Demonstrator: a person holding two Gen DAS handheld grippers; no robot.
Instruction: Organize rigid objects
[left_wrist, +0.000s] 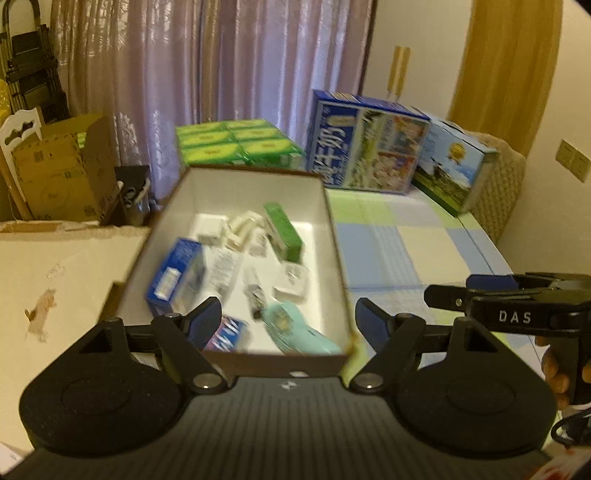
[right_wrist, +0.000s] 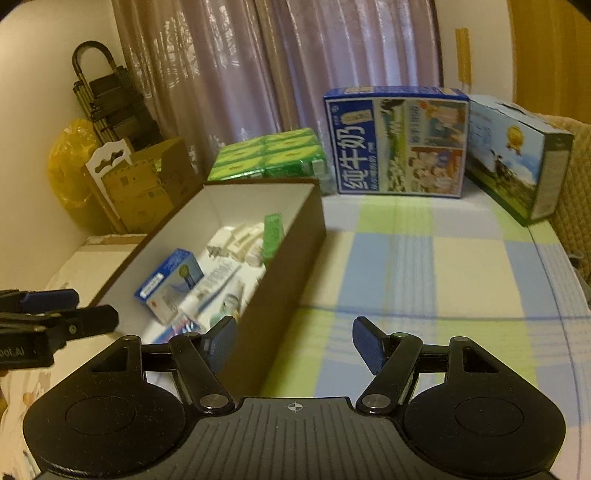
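A brown cardboard box (left_wrist: 334, 236) with a white inside sits on the checked tablecloth and also shows in the right wrist view (right_wrist: 295, 236). It holds several small items: a blue carton (left_wrist: 173, 277), a green carton (left_wrist: 284, 230), white plugs (left_wrist: 240, 229) and a teal tool (left_wrist: 295, 328). My left gripper (left_wrist: 286, 317) is open and empty, its fingers straddling the box's near end. My right gripper (right_wrist: 293, 341) is open and empty, its left finger (right_wrist: 221, 339) against the box's right wall. Each gripper shows at the edge of the other's view.
A blue milk carton case (right_wrist: 397, 142), a second printed case (right_wrist: 517, 158) and a pack of green boxes (right_wrist: 269, 155) stand at the table's back. An open cardboard box (left_wrist: 62, 170) and a folded trolley (right_wrist: 110, 99) stand at the left. Checked cloth (right_wrist: 443, 266) lies right of the box.
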